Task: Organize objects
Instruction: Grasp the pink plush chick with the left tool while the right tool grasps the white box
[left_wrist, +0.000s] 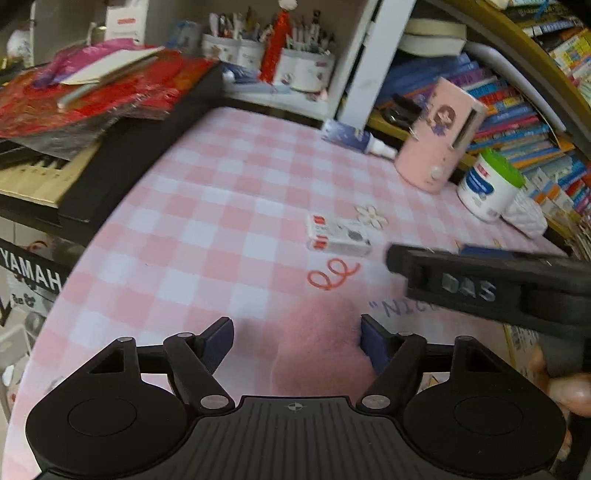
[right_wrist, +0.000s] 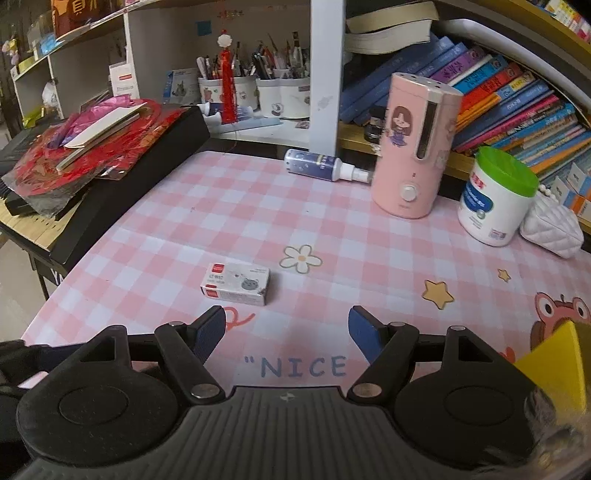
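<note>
A small white box with red labels (left_wrist: 338, 240) (right_wrist: 236, 282) lies flat on the pink checked table mat (left_wrist: 221, 221) (right_wrist: 221, 221). My left gripper (left_wrist: 295, 332) hovers over the mat's near part, open, with nothing between its blue pads. The box lies ahead of it, slightly to the right. My right gripper (right_wrist: 288, 325) is also open and empty, with the box just beyond its left fingertip. In the left wrist view a black finger (left_wrist: 406, 266) of the right gripper reaches in from the right, close to the box.
A pink humidifier (right_wrist: 413, 147), a lying spray bottle (right_wrist: 321, 164), a green-lidded white tub (right_wrist: 495, 195) and a white quilted pouch (right_wrist: 552, 230) line the mat's far right. A keyboard (right_wrist: 122, 184) stacked with red foil papers borders the left. Bookshelves and pen pots stand behind.
</note>
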